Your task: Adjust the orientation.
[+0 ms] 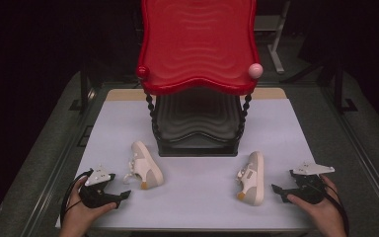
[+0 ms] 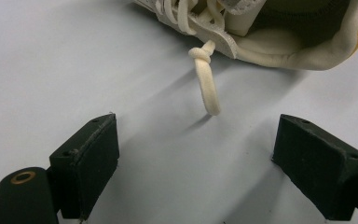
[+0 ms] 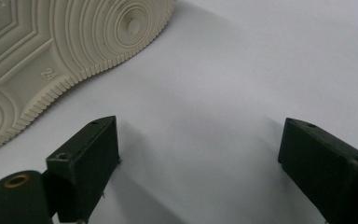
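Observation:
Two small cream shoes lie on the pale table (image 1: 197,197). The left shoe (image 1: 145,164) rests in front of the rack's left leg; its opening (image 2: 298,32) and a knotted lace end (image 2: 206,79) show in the left gripper view. The right shoe (image 1: 251,177) lies on its side, and its ridged sole (image 3: 60,51) faces the right gripper. My left gripper (image 1: 124,196) sits open near the table's front left, a short way from the lace. My right gripper (image 1: 279,189) is open just right of the right shoe, with bare table between its jaws.
A two-tier rack stands at the table's back middle, with a red wavy top shelf (image 1: 197,44) and a black lower shelf (image 1: 197,118). Beaded black posts (image 1: 153,113) hold it up. Dark floor and metal stands surround the table.

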The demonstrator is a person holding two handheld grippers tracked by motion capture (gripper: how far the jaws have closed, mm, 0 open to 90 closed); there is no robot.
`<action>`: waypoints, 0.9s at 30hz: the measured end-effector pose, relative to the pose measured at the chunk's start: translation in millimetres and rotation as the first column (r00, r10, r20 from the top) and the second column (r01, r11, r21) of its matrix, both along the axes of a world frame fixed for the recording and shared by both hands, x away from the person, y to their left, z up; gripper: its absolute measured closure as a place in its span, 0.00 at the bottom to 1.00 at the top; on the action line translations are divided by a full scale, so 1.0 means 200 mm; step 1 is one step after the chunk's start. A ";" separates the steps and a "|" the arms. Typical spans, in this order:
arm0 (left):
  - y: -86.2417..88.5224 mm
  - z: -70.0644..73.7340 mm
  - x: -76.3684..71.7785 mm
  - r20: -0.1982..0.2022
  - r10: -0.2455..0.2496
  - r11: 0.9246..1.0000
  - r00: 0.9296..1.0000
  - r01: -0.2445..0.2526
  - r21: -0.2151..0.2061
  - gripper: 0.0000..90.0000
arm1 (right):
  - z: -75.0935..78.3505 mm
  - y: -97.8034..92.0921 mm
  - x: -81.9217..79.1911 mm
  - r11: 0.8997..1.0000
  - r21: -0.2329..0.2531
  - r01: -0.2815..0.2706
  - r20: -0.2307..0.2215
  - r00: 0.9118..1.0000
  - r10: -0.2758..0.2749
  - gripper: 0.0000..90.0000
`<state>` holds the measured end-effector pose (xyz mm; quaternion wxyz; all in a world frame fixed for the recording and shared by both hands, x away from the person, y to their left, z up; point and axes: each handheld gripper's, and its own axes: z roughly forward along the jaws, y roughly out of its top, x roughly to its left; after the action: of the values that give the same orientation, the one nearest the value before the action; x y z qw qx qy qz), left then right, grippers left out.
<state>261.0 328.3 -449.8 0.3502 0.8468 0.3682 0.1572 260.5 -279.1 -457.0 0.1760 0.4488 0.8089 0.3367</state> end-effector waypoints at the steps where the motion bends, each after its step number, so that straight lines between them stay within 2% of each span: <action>1: 0.00 0.00 0.00 0.000 -0.001 1.000 1.000 0.001 -0.001 0.15 | 0.00 0.00 0.00 1.000 0.000 0.000 0.000 1.000 0.000 0.13; 9: 0.00 0.00 0.00 0.005 0.000 1.000 1.000 0.000 -0.004 0.15 | 0.00 0.00 0.00 1.000 -0.001 0.002 -0.001 1.000 -0.002 0.12; 13: 0.01 0.01 -0.01 0.002 -0.002 1.000 1.000 0.002 -0.001 0.19 | 0.00 0.00 0.00 1.000 0.000 0.002 0.001 1.000 -0.002 0.12; 16: 0.03 0.03 -0.01 -0.003 -0.029 0.999 1.000 0.029 -0.023 0.35 | 0.00 0.00 0.00 1.000 0.000 0.003 0.000 1.000 -0.003 0.12; 17: 0.04 0.05 0.00 0.003 -0.015 0.999 1.000 0.015 -0.034 0.40 | 0.00 0.00 0.00 1.000 0.001 0.003 0.001 1.000 -0.003 0.12; 19: 0.04 0.06 0.00 0.005 -0.019 0.999 1.000 0.020 -0.049 0.53 | 0.00 0.00 0.00 1.000 0.000 0.003 0.002 1.000 -0.003 0.12; 21: 0.05 0.08 0.01 0.007 -0.012 0.999 1.000 0.012 -0.052 0.56 | 0.00 0.00 0.00 1.000 0.000 0.003 0.001 1.000 -0.003 0.12; 23: 0.06 0.10 0.03 0.005 -0.008 0.998 1.000 0.008 -0.058 0.72 | 0.00 0.00 0.00 1.000 0.001 0.003 0.003 1.000 -0.003 0.12; 24: 0.06 0.10 0.04 0.007 -0.003 0.998 1.000 0.003 -0.065 0.72 | 0.00 0.00 0.00 1.000 0.001 0.003 0.003 1.000 -0.003 0.12; 25: 0.06 0.12 0.05 0.003 -0.002 0.997 1.000 0.002 -0.076 0.77 | 0.00 0.00 0.00 1.000 0.001 0.003 0.002 1.000 -0.003 0.12; 26: 0.07 0.13 0.06 0.005 0.005 0.997 1.000 -0.005 -0.082 0.90 | 0.00 0.00 0.00 1.000 0.000 0.002 0.003 1.000 -0.002 0.12; 27: 0.08 0.15 0.08 -0.003 0.018 0.994 1.000 -0.018 -0.105 0.96 | 0.00 0.00 0.00 1.000 0.000 0.002 0.003 1.000 -0.002 0.12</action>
<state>276.9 344.5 -419.7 0.3924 0.8239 0.3841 0.1398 260.3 -278.9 -457.7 0.1776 0.4492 0.8081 0.3370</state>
